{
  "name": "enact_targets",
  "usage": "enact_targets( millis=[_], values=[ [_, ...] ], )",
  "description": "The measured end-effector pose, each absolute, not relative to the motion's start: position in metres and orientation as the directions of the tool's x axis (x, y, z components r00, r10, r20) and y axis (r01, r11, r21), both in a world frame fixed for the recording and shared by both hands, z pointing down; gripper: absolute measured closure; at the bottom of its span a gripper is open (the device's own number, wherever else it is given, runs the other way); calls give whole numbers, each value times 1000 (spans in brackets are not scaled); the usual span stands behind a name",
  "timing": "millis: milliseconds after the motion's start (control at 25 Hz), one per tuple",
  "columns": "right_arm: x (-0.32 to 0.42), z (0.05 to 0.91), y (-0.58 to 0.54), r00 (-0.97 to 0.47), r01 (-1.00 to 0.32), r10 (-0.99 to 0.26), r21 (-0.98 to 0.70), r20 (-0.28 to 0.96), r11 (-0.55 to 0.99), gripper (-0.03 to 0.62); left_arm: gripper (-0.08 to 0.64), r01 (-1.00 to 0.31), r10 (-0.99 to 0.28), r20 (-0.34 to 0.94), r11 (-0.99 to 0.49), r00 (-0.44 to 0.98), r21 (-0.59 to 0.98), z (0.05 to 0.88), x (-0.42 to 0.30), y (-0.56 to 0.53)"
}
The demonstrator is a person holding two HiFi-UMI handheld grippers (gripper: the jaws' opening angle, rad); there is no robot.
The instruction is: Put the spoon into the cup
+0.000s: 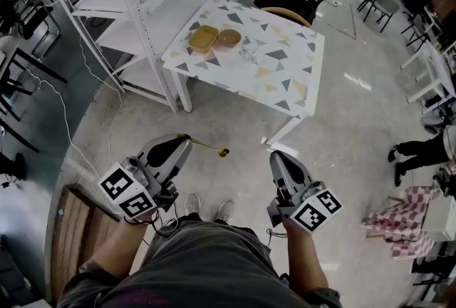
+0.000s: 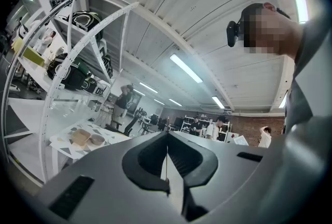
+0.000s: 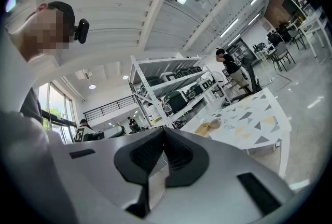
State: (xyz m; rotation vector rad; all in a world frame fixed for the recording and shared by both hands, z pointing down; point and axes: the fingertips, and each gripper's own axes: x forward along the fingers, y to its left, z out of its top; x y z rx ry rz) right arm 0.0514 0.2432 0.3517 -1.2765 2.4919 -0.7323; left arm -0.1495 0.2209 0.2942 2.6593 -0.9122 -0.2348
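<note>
Left gripper clamps spoon, well apart from table edge.

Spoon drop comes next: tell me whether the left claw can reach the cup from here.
Probably not yet. The left claw, shut on the spoon, hangs over the floor; the cup sits on the table well ahead.

slim gold metal spoon | handle end pinched in left gripper, seen edge-on as a thin line | near level over floor, bowl pointing 4 o'clock || clear glass cup | upright on white triangle-patterned table | 12 o'clock of spoon, well apart
</note>
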Motion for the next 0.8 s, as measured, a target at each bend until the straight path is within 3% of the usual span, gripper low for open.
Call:
enact_targets(
  millis=[800],
  values=[
    [105, 357, 241, -605, -646, -796, -578, -11, 499, 572, 541, -598, -646, -37, -725, 763, 341, 298, -100, 226]
  ],
)
